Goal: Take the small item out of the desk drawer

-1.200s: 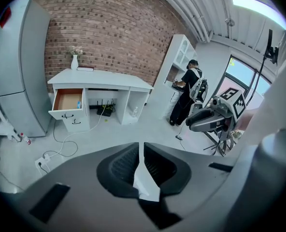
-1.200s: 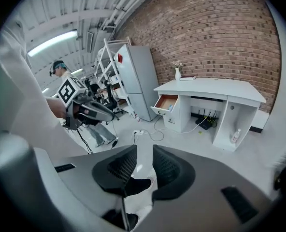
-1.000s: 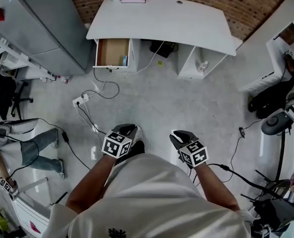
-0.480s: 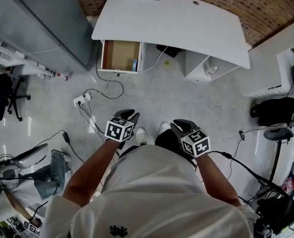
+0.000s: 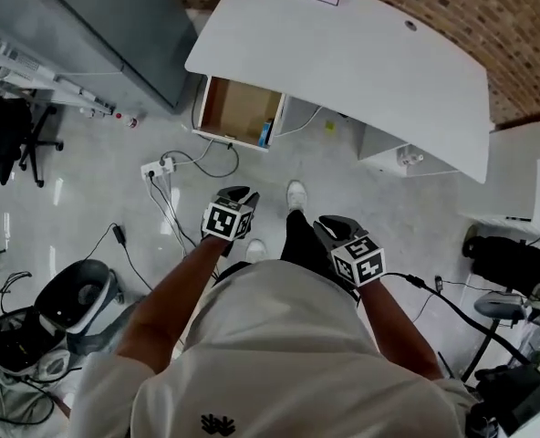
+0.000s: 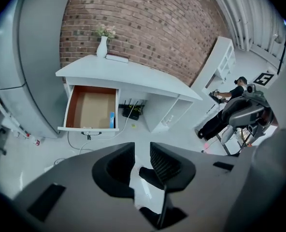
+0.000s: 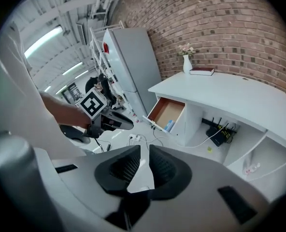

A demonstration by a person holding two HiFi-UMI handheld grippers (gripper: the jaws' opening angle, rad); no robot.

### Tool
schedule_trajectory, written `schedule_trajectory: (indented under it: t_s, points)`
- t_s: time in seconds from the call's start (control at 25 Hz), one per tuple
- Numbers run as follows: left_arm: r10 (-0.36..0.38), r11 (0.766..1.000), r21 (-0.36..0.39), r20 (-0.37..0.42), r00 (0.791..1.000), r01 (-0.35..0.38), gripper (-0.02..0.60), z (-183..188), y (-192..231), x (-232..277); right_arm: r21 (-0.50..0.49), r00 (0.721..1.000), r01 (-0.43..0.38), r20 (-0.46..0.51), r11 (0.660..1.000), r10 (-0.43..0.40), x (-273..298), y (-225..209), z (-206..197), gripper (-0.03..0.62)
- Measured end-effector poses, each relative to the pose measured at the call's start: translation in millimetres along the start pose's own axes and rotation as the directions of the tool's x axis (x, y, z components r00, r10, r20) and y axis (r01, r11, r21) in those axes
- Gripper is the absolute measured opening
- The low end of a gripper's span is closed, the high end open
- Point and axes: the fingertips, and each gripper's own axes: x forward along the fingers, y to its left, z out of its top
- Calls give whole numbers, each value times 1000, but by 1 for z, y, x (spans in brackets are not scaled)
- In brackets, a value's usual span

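Two views agree. From the head view, we hold the left hand-held gripper (image 5: pixel 243 193) and right hand-held gripper (image 5: pixel 330 222) well apart from the open drawer (image 5: pixel 224 108); the small blue item (image 5: pixel 265 134) lies inside, against its right wall. In each gripper view we see jaws apart, empty.

Desk drawer (image 5: pixel 238 109) is pulled open, brown inside. Small blue item (image 5: pixel 265 134) is seen in it, against the right wall, near the front.

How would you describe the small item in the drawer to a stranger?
A white desk stands against the brick wall; under its left end, facing it, a drawer is pulled open. Against the drawer's right wall, near the front, lies a small blue item, the only colour on the brown bottom.
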Motion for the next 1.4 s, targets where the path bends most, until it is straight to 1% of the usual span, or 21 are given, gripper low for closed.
schedule_trajectory:
  t_s: [0.12, 0.24, 0.36, 0.44, 0.52, 0.68, 0.84, 1.0, 1.16, 1.32, 1.36, 1.4]
  points:
    - [42, 999, -26, -22, 999, -43, 106, 30, 24, 35, -31, 999, -42, -21, 999, 42, 17, -38, 29, 73]
    - [78, 996, -39, -52, 996, -80, 107, 59, 42, 80, -26, 997, -73, -41, 997, 72, 28, -83, 43, 72]
    - [124, 991, -43, -87, 989, -128, 109, 84, 63, 129, -7, 992, -95, -79, 995, 94, 36, -133, 43, 71]
    - [162, 985, -45, -123, 979, -168, 121, 91, 79, 157, 1, 988, -110, -110, 994, 110, 41, -161, 40, 71]
    - [194, 976, -68, -167, 967, -208, 143, 93, 96, 182, 11, 983, -127, -133, 992, 128, 46, -187, 39, 69]
    - [238, 960, -102, -202, 950, -262, 152, 109, 127, 233, 31, 978, -134, -159, 990, 137, 64, -239, 39, 69]
    - [262, 948, -123, -224, 939, -293, 164, 105, 146, 278, 72, 971, -141, -184, 987, 152, 74, -265, 27, 67]
    - [293, 932, -133, -276, 915, -339, 172, 103, 162, 310, 96, 965, -147, -206, 984, 164, 81, -287, 10, 67]
    - [292, 928, -153, -265, 919, -339, 176, 107, 164, 337, 111, 958, -149, -230, 983, 171, 79, -302, -9, 67]
    - [282, 930, -151, -290, 914, -335, 176, 98, 163, 351, 128, 957, -143, -236, 981, 170, 76, -312, -17, 67]
    - [282, 929, -155, -294, 913, -337, 171, 96, 161, 353, 130, 957, -141, -236, 981, 169, 75, -314, -19, 67]
    - [285, 926, -160, -295, 912, -341, 146, 95, 160, 354, 131, 957, -139, -236, 982, 167, 74, -317, -20, 67]
